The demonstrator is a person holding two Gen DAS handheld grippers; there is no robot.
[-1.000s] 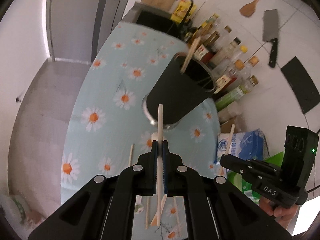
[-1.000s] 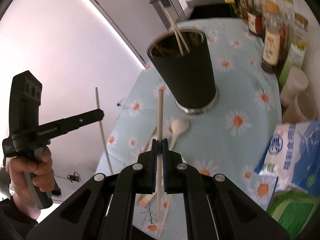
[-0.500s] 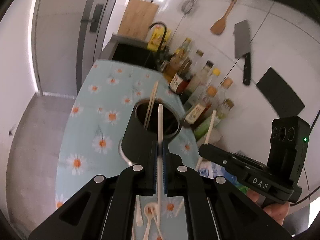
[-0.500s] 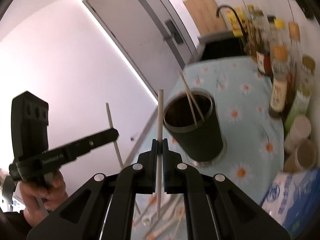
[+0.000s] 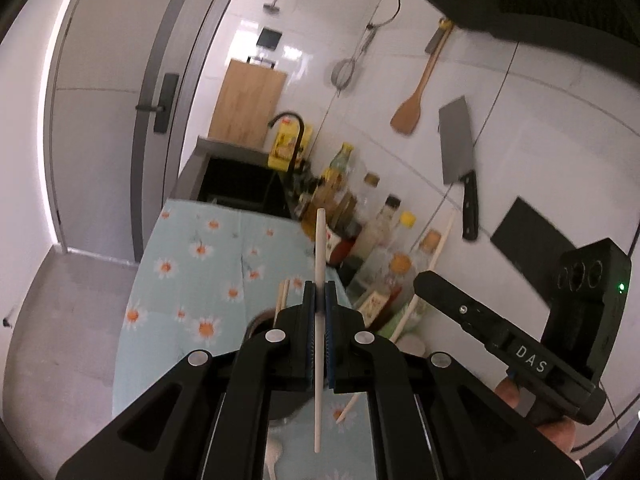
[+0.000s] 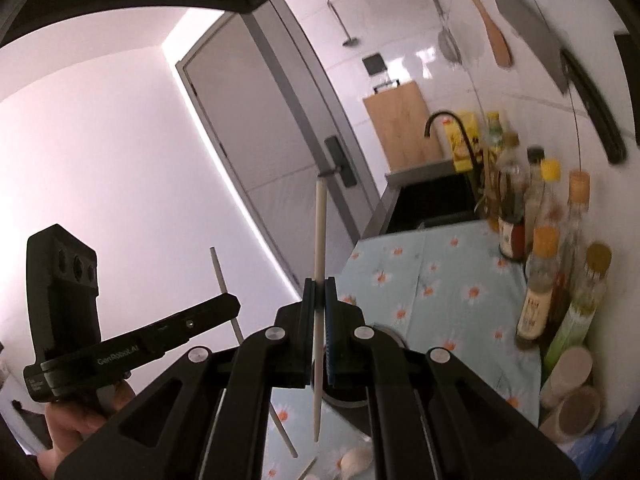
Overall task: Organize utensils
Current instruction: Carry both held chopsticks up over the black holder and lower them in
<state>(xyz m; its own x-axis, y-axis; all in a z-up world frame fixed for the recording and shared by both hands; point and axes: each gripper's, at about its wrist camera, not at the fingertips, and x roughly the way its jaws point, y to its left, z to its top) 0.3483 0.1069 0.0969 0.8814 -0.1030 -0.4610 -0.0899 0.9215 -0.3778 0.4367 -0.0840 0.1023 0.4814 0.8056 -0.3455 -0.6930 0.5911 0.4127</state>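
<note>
While both grippers are up high over the table (image 5: 188, 276), each one holds a chopstick. The left gripper (image 5: 319, 300) has its fingers (image 5: 308, 308) pressed tight on a pale chopstick (image 5: 319, 256). It stands almost straight up between them, with its top poking out past the tips and its bottom end hanging down behind them. The right gripper (image 6: 319, 296) pinches its own chopstick (image 6: 320, 232) the same way, upright, right in the middle of its fingers (image 6: 330, 304). Just under the left gripper sits a dark cup (image 5: 262, 320), mostly hidden, with two sticks (image 5: 283, 296) poking up out of it. A white spoon (image 6: 356, 460) lies on the daisy cloth. Bottles (image 6: 536, 280) stand along the wall side of the table.
</note>
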